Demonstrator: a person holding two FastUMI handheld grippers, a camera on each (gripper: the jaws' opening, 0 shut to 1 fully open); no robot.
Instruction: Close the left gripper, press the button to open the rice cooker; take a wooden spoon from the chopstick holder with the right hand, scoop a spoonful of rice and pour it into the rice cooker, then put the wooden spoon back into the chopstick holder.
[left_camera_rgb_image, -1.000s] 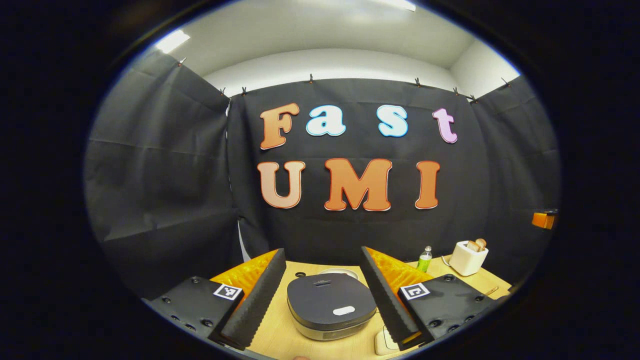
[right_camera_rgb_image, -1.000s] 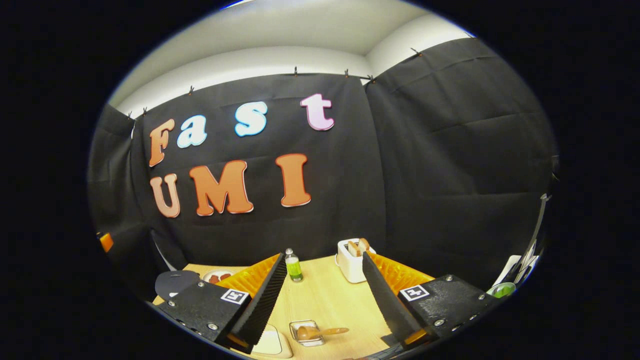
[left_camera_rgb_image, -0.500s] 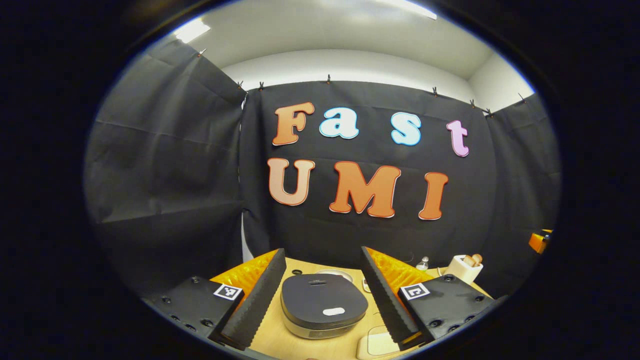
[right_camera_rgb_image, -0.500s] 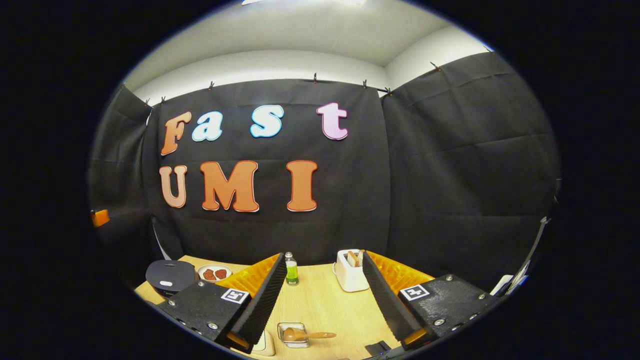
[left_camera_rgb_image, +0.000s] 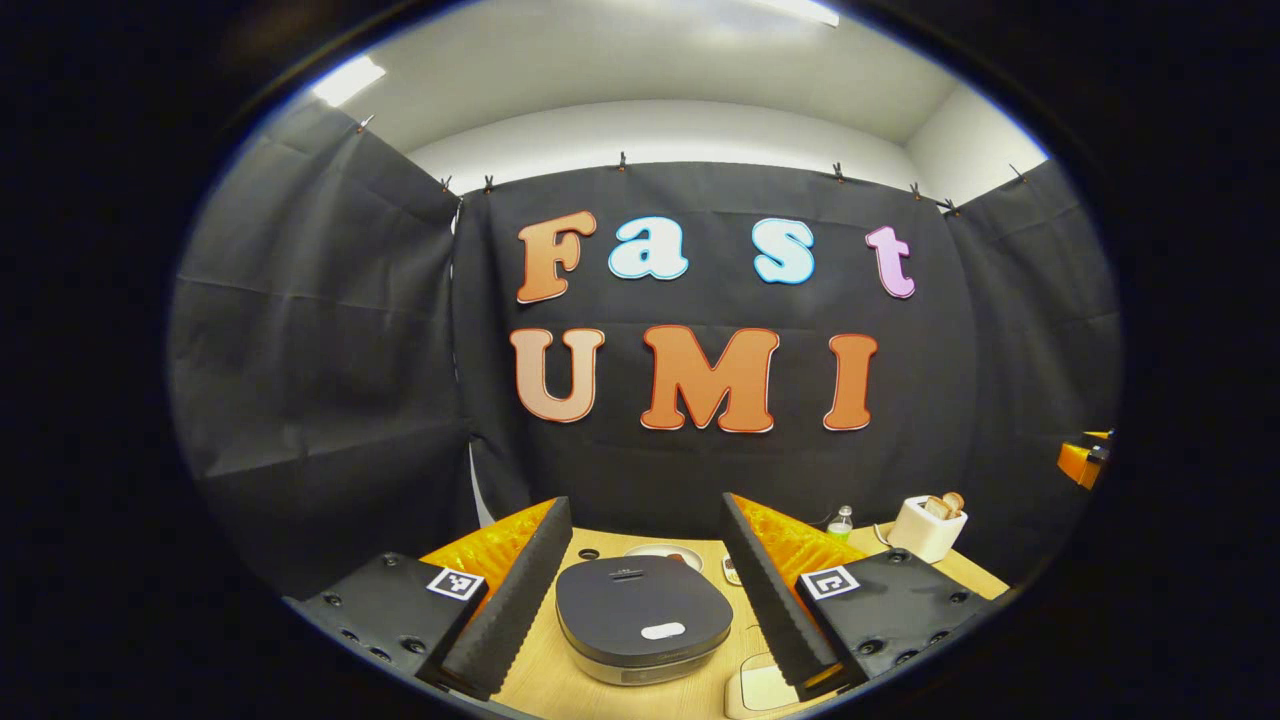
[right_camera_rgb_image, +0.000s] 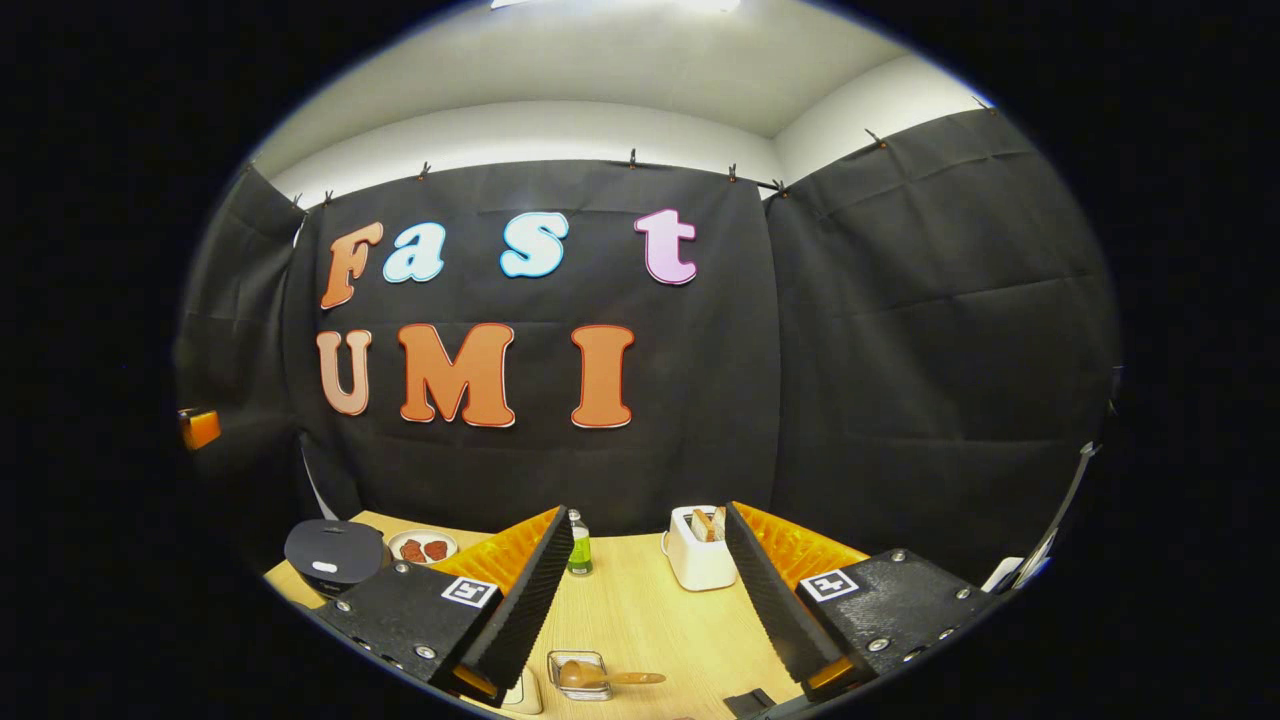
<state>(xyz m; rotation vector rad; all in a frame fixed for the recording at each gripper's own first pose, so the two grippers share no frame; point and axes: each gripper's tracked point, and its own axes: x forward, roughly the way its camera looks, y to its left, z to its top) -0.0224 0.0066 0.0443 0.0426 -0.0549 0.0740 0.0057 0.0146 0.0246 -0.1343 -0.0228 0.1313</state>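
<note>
1. Both of your grippers have their jaws wide apart, holding nothing.
2. Your left gripper (left_camera_rgb_image: 645, 590) hangs above the worktop (left_camera_rgb_image: 560, 685), with the rice cooker (left_camera_rgb_image: 643, 619) framed between its jaws, lid shut, a pale button (left_camera_rgb_image: 662, 631) on the lid's near side.
3. Your right gripper (right_camera_rgb_image: 645, 590) looks along the worktop at a small clear dish (right_camera_rgb_image: 577, 673) with a wooden spoon (right_camera_rgb_image: 605, 678) lying in it.
4. Farther off in the right gripper view stand a green bottle (right_camera_rgb_image: 579, 548) and a white toaster (right_camera_rgb_image: 699, 562) with bread in its slots.
5. At the far left there, a plate (right_camera_rgb_image: 421, 546) sits just beside the rice cooker.
</note>
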